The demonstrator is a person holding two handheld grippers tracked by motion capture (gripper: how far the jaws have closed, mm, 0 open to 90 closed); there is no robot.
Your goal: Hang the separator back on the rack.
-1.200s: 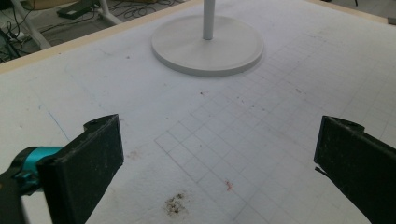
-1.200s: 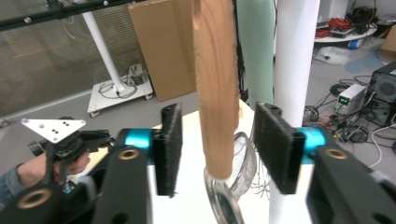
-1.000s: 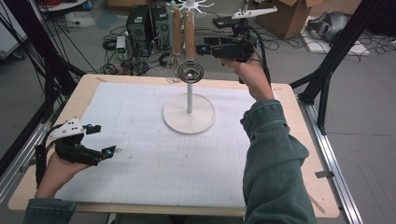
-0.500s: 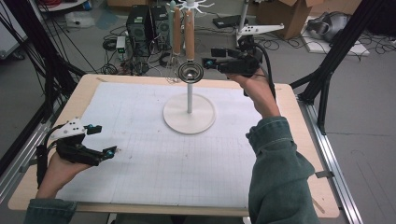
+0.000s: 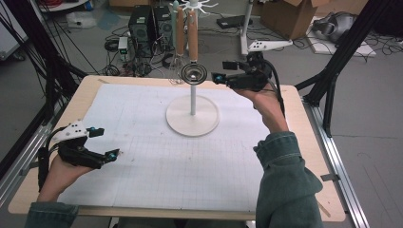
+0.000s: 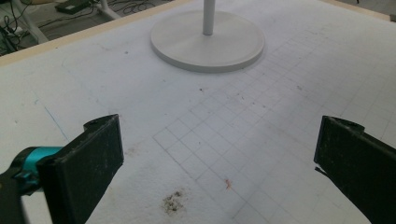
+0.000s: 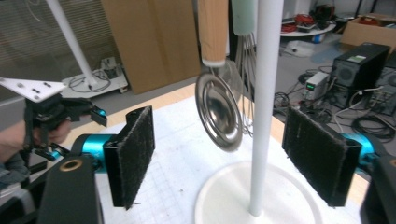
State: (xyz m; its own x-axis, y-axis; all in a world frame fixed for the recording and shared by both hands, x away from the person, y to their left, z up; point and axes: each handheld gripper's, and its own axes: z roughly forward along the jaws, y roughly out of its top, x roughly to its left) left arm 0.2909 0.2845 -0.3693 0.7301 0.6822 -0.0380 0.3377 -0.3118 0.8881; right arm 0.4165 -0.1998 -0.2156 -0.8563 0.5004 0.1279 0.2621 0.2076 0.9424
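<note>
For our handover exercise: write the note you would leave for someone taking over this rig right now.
Right gripper: open, its jaws have just been opening, level with the hanging metal ladle, not touching it.
Left gripper: open, holding nothing, low over the grid mat.
Ladle and whisk hang on the white stand.
Done: nothing taken off.
Left: probably grip the ladle and unhook it.

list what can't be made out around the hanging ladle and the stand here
- Top of the stand: cut off by the upper edge in the high view, so how the ladle and whisk hang is hidden.
- Ladle handle: cut off by the top edge in the right gripper view.
- Whisk wires: blurred, partly behind the pole.
- Right hand-held gripper: its gap from the ladle can't be judged.
</note>
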